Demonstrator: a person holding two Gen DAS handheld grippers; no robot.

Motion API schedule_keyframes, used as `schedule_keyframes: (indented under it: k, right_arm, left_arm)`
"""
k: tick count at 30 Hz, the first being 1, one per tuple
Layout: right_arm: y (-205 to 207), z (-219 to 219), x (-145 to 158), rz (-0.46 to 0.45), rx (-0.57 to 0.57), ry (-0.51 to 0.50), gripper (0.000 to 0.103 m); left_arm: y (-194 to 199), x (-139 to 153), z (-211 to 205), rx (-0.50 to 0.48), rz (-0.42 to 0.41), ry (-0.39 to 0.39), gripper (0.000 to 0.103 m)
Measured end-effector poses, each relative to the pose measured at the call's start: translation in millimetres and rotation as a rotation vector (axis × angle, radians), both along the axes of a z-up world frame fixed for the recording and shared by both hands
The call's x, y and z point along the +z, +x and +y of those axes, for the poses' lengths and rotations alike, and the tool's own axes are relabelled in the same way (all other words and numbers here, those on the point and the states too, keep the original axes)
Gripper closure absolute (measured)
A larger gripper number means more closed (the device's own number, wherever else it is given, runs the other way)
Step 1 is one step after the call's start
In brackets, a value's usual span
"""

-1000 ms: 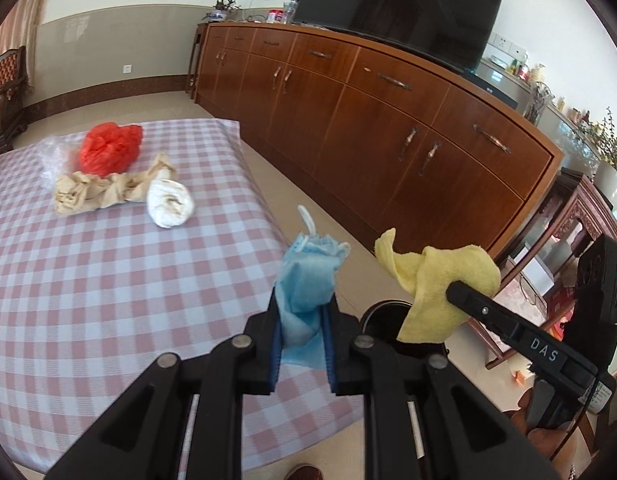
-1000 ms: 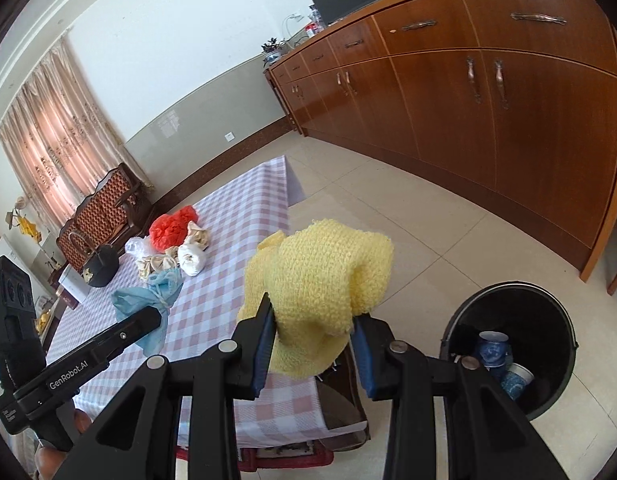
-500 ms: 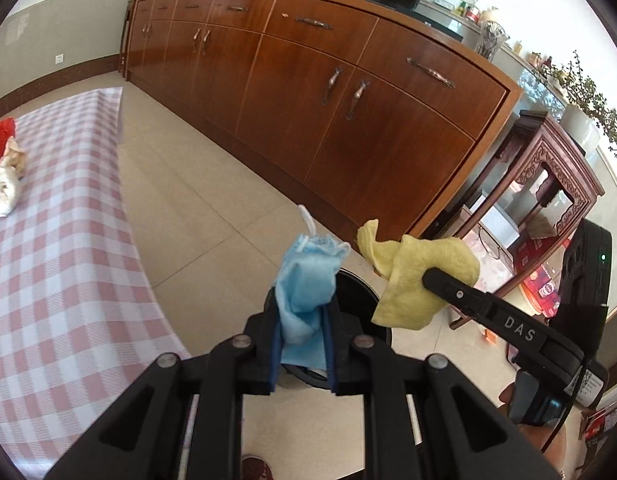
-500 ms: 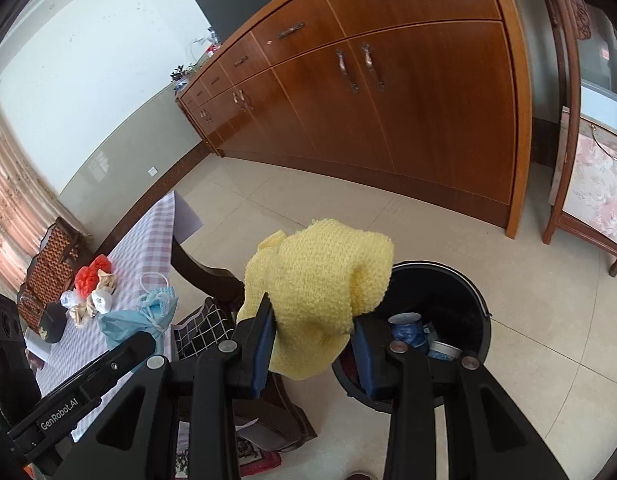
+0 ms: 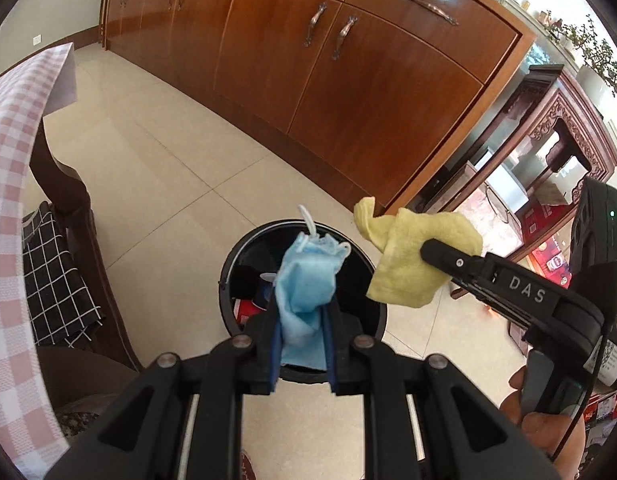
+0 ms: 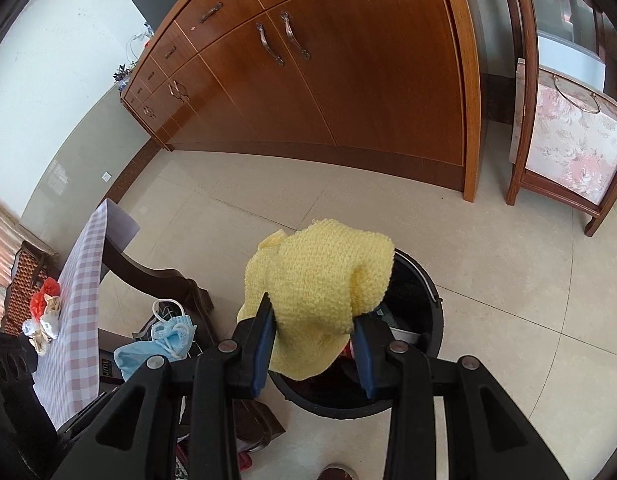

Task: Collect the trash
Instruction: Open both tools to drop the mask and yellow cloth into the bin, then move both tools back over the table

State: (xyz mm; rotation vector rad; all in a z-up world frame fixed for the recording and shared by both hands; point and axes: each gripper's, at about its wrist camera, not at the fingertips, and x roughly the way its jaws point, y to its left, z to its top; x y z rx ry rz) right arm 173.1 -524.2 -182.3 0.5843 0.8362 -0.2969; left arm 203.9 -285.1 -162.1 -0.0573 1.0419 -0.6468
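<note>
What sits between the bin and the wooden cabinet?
Only bare floor tiles. In the right wrist view, nothing lies between the bin and the cabinet.

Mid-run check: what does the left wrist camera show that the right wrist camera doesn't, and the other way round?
Only the left wrist view: a carved glass-fronted cabinet at right and a black checked cloth on a chair.

Only the right wrist view: trash remaining on the checked table, a red bag and pale wads, plus a floral stool.

Both: the black bin, the blue mask clamped in the left tongs, the yellow cloth clamped in the right tongs, the wooden sideboard.
</note>
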Motion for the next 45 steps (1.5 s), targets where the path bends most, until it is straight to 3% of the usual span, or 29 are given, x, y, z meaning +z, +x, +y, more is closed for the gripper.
schedule_keyframes:
  k: [14,17,19,34,45]
  right_arm:
    - [27,-24,-29,0.088,-0.053,0.011,0.062]
    - [29,-23,-27,0.086,-0.061,-0.023,0.048]
    - [29,-23,-24,0.076,-0.07,-0.038,0.04]
    - [3,2,15,-0.04,-0.07,-0.084,0.04]
    - [-2,69,61,-0.148,0.069,-0.091,0.034]
  left_arm:
    - [11,-34,-31,-0.004,0.067,0.043,0.081]
    - [14,-37,-35,-0.012,0.074,0.04,0.066]
    - [16,-39,-37,-0.012,0.076,0.04,0.038]
    - [-2,29,6,0.04,-0.097,0.016,0.038]
    - [-12,79,92,0.168,-0.204,-0.032,0.037]
